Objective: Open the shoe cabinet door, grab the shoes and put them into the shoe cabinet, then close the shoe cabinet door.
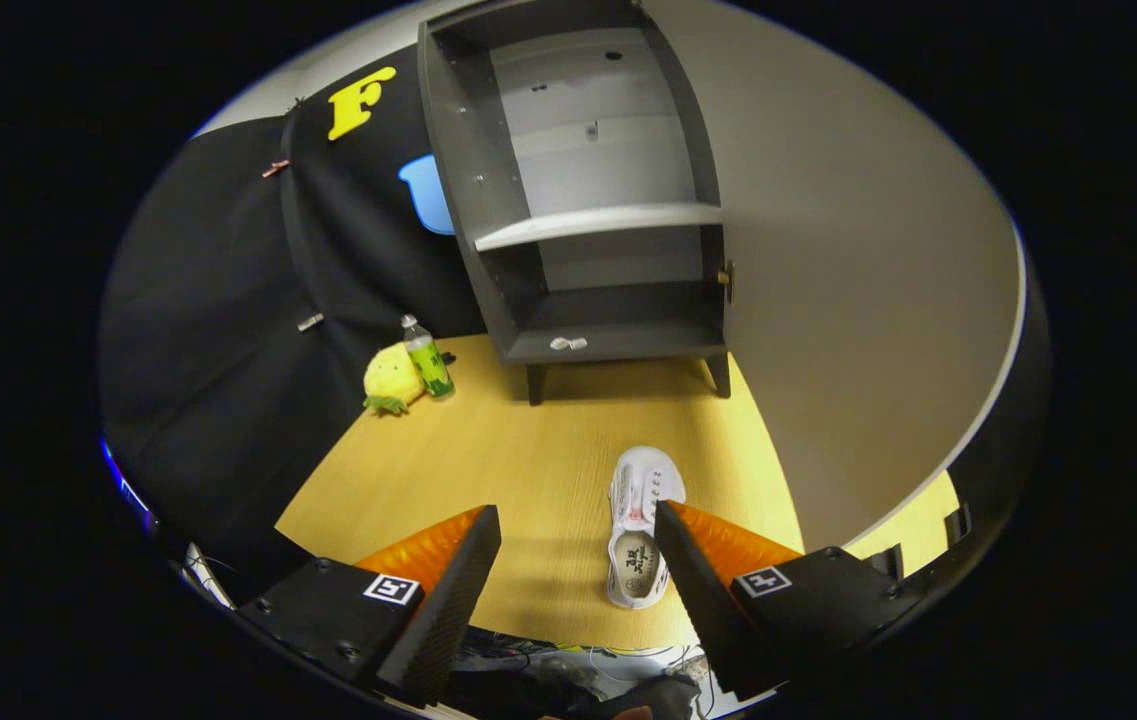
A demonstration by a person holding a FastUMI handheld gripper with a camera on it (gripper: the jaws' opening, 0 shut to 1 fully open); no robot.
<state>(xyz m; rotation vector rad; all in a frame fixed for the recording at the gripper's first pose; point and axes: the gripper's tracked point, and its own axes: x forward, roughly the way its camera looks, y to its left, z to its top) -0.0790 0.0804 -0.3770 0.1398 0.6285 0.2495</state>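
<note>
door's open, so you're on the grab: gripper fingers spread, shoe lies by the right finger; centre it, then close.

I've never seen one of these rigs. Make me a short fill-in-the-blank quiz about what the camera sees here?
1. The shoe cabinet door stands ____.
2. The white shoe lies on the ____ floor, between the gripper fingers, which are spread ____.
3. Beside the yellow plush toy stands a ____.

Missing words: open; wooden; open; bottle
</note>
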